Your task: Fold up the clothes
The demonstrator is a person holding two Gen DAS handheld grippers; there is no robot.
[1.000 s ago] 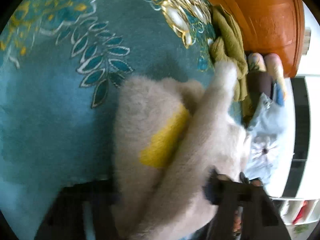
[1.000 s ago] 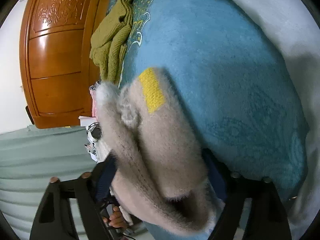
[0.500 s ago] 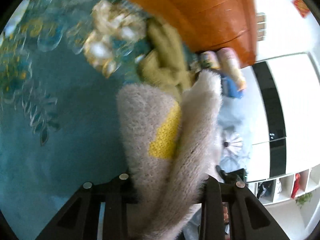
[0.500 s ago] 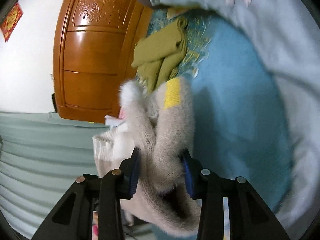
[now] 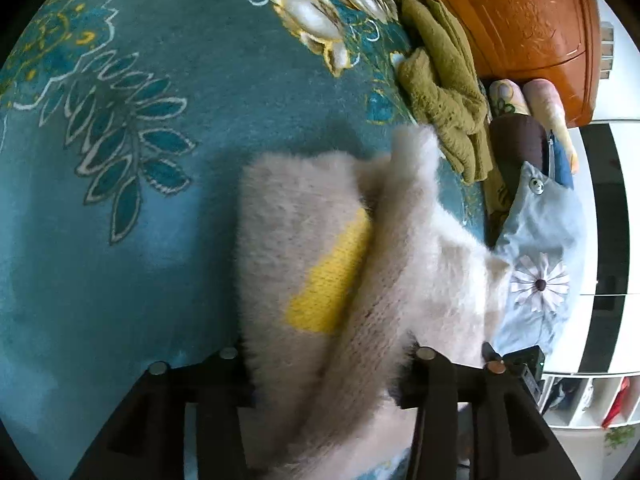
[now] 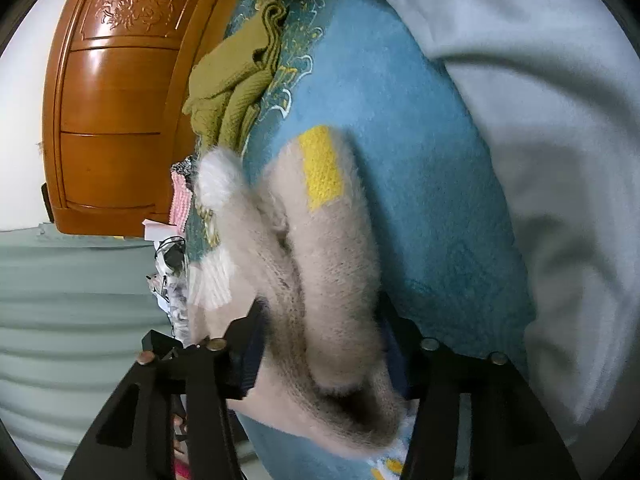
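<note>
Centrally, fuzzy cream sweater with yellow patch fills both grippers; left gripper and right gripper jaws opening, fabric between. Olive knit upper right.

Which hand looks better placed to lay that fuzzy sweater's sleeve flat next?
Probably left. The left gripper looks straight down the fuzzy sweater and its sleeve; its jaws are opening around the fabric. The right gripper straddles the bunched end.

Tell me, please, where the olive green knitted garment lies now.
The olive green knitted garment lies bunched on the teal blanket at its far edge, against the wooden headboard, just beyond the fluffy beige sweater; the right wrist view shows it upper left.
</note>
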